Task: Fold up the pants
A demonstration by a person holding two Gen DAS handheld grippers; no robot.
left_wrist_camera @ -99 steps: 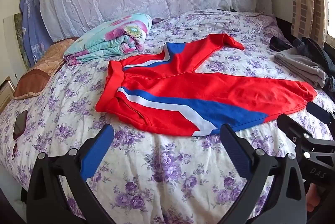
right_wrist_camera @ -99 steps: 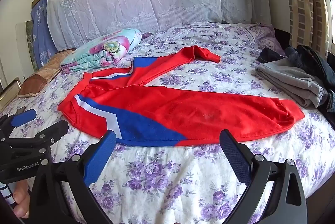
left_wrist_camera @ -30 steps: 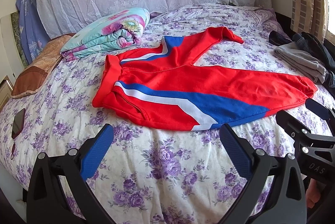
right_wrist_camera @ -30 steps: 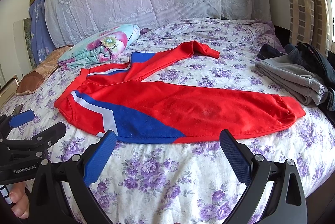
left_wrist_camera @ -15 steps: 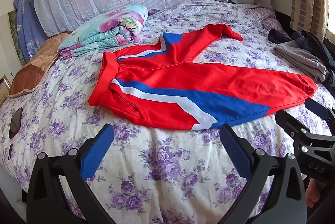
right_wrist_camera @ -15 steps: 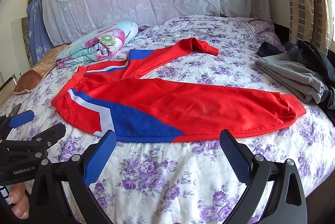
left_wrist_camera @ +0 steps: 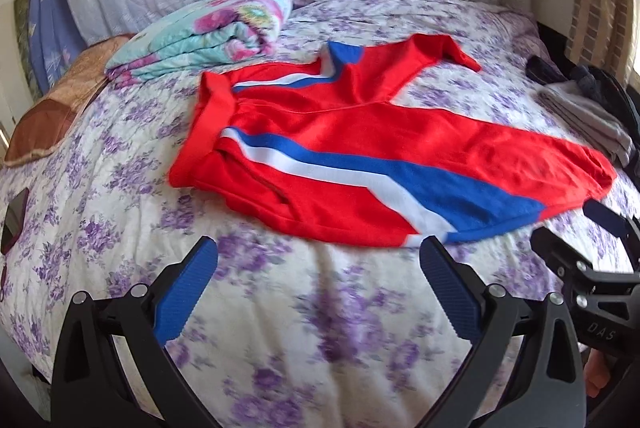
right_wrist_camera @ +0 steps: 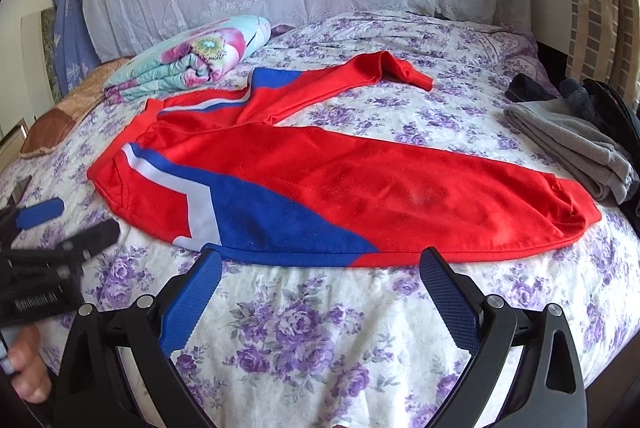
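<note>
Red pants (left_wrist_camera: 360, 147) w/ blue-white stripe spread flat on floral bed (left_wrist_camera: 280, 328), 2 legs splayed in V, waistband at left; prob light, soft knit, floppy, little slip on sheet; best hold: far leg cuff (right_wrist_camera: 412, 73) + waistband (left_wrist_camera: 208, 123) corner, pinch edges not mid-panel. Left gripper (left_wrist_camera: 318, 284) low near front edge, aimed at pants, jaws wide apart, empty; right gripper (right_wrist_camera: 320, 292) alongside, same pose, jaws spread, nothing held.
</note>
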